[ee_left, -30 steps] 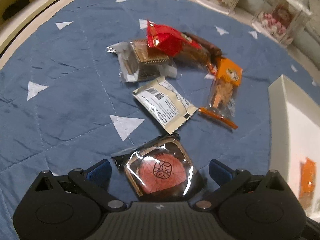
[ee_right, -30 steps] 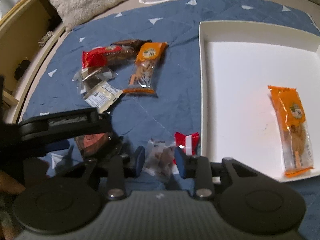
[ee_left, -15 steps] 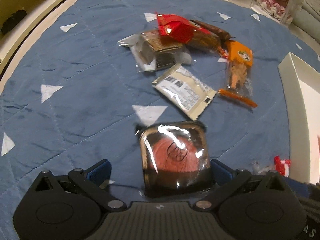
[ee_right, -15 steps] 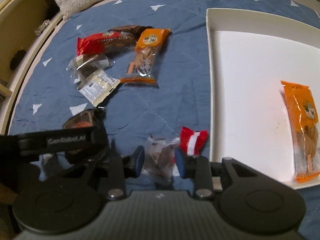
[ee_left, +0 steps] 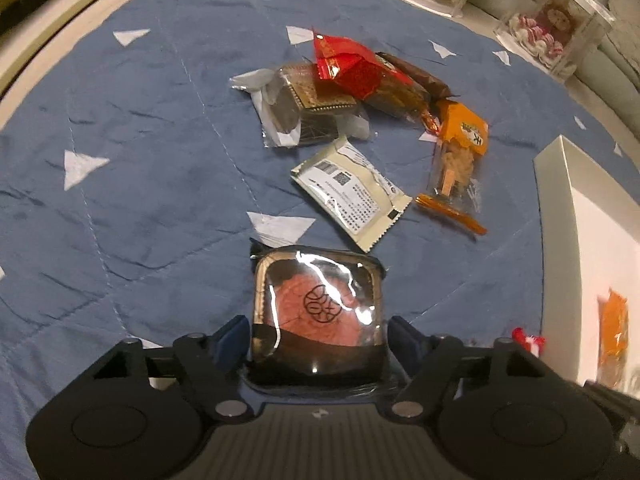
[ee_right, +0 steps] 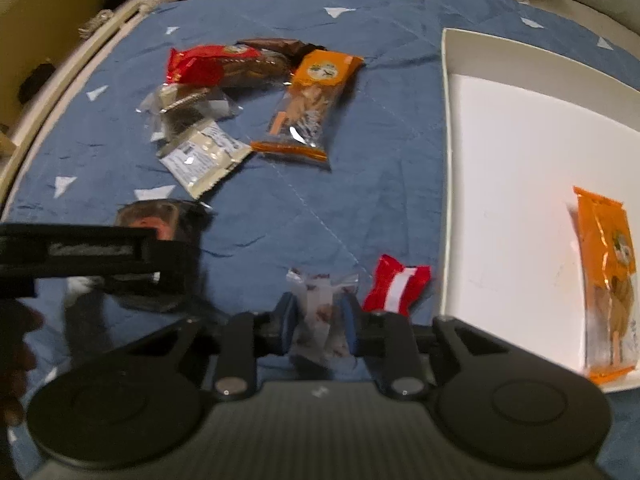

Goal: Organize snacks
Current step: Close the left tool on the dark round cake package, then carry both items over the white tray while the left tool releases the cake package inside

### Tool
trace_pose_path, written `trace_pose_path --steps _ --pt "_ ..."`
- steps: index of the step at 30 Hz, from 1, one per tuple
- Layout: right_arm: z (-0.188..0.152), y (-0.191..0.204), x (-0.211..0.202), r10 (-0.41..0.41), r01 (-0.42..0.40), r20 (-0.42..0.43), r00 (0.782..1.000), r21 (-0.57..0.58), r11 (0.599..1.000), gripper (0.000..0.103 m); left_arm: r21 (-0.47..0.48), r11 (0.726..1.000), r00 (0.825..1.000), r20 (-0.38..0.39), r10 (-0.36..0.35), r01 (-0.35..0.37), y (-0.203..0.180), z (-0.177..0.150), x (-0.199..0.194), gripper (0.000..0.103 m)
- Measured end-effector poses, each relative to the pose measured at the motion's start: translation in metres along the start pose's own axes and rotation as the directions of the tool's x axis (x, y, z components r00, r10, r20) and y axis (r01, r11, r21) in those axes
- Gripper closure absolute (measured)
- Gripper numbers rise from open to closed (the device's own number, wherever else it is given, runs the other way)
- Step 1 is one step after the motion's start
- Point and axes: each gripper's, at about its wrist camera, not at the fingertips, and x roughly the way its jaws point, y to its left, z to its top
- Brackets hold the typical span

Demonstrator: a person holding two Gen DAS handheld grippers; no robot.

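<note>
Eight snacks: six glossy wrappers on the quilted blue cloth [ee_left: 140, 160], one orange packet [ee_right: 608, 280] at 3 o'clock in the white tray [ee_right: 520, 140]; left gripper [ee_left: 318, 330] closing around the square cake pack [ee_left: 318, 312], right gripper [ee_right: 318, 322] closing on the clear crinkled packet [ee_right: 320, 312].

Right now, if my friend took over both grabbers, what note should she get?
Left gripper: jaws closing around the square clear-wrapped red pastry.
Right gripper: jaws closing around the small clear-wrapped snack, beside the red-and-white candy wrapper.
Done: one orange cracker packet lies in the white tray.
Left: both snacks between the jaws, the candy, and the pile on the blue quilted mat: white sachet, orange packet, red bag, brown bar, clear-wrapped biscuit.
</note>
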Motion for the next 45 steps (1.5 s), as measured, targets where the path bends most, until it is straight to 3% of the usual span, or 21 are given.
trace_pose_path --steps 3,13,19,30,36,45 --pt "0.001 0.000 -0.006 0.024 -0.024 0.015 1.000 -0.010 1.000 0.074 -0.041 0.999 1.000 -0.001 -0.013 0.013 0.003 0.003 0.002 0.038" --pt "0.003 -0.006 -0.023 0.043 -0.043 0.062 0.997 -0.006 0.999 0.074 0.020 1.000 0.996 0.093 0.008 -0.010 -0.001 0.002 -0.032 0.040" --pt "0.005 -0.018 -0.059 0.037 -0.035 0.167 0.985 -0.016 0.999 0.074 0.073 0.997 0.979 0.199 -0.034 0.020 -0.016 -0.006 -0.075 0.040" --pt "-0.006 -0.047 -0.118 0.004 -0.004 0.314 0.949 -0.002 1.000 0.074 0.182 0.983 0.952 0.298 -0.073 0.019 -0.055 -0.030 -0.120 0.040" --pt "-0.015 -0.072 -0.145 -0.020 0.016 0.368 0.929 0.014 1.000 0.074 0.230 0.972 0.934 0.335 -0.121 0.044 -0.079 -0.040 -0.133 0.040" --pt "-0.028 -0.125 -0.168 -0.070 0.038 0.388 0.919 0.090 0.995 0.074 0.274 0.956 0.930 0.315 -0.189 0.102 -0.116 -0.045 -0.126 0.040"
